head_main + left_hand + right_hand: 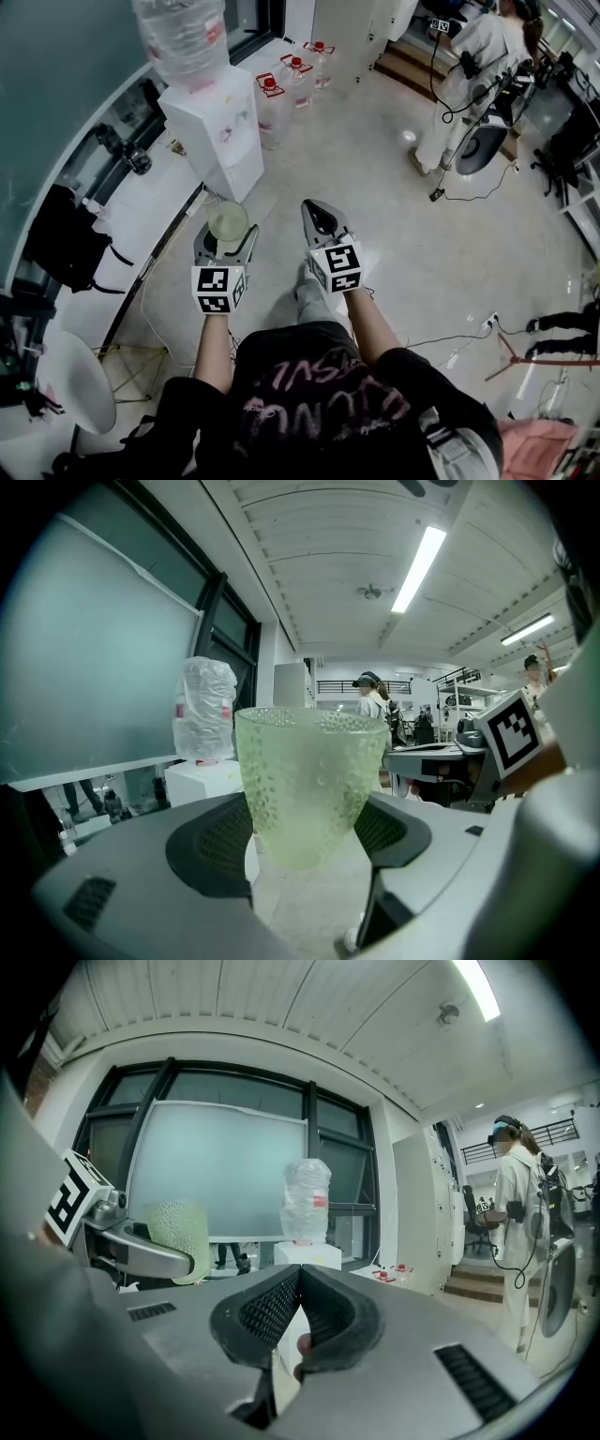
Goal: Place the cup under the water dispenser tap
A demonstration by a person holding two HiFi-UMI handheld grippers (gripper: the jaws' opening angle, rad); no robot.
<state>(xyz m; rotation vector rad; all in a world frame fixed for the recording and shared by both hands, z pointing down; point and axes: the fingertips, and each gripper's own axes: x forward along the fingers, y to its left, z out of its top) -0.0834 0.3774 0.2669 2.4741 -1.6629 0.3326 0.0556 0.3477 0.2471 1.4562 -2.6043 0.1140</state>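
Closest to you, both forearms reach forward over the pale floor (394, 234), the left marker cube (217, 289) and the right marker cube (339, 265) side by side. Just past the cubes, your left gripper (226, 242) is clenched on the cup (309, 789), a pale green, translucent tumbler with a dimpled wall. It stands upright between the two dark ribbed pads (211, 841), which press on its lower part from either side, and its rim rises well above them. Your right gripper (317, 216) sits just beside the left and reaches a little farther forward. It is closed on nothing: in the right gripper view its ribbed pads meet at the tips with no object between them. That same view shows the cup off to the left, upright in your other gripper. Ahead and to the left of the cup stands the white water dispenser (220, 131), set against the wall below a large window (220, 1166), with a clear inverted bottle (183, 42) on top. You hold the cup in the air near the dispenser but apart from it, short of its front face and not under the tap; the taps are too small to make out. A black bag (61, 248) lies to the dispenser's left. Beyond the dispenser, spare bottles (295, 80) with red caps stand on the floor. Farthest off, at the upper right, a person (469, 75) in white clothes stands with cables hanging beside them.
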